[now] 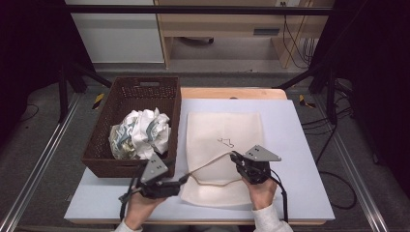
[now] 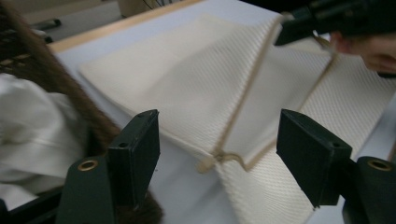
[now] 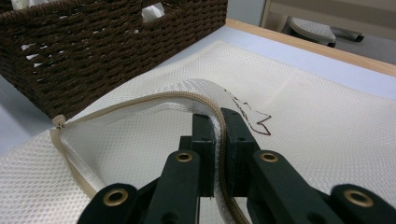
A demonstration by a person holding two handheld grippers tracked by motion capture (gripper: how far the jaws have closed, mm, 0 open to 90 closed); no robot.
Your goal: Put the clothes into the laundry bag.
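Note:
A cream mesh bag (image 1: 223, 130) with a tan zipper lies flat on the pale blue table top (image 1: 300, 145). My right gripper (image 1: 235, 157) is shut on the bag's upper zipper edge (image 3: 154, 100) and holds it lifted, so the mouth gapes. In the right gripper view its jaws (image 3: 218, 126) pinch the mesh and zipper tape. My left gripper (image 1: 186, 178) is at the bag's near left corner, open. In the left gripper view its jaws (image 2: 217, 140) stand wide apart, with the zipper's end (image 2: 217, 157) beyond them and untouched.
A dark brown wicker basket (image 1: 128, 169) stands at the table's left and holds a crumpled white and patterned cloth (image 1: 140, 133). Its corner sits close to my left gripper. A wooden strip (image 1: 232, 93) runs along the table's far edge.

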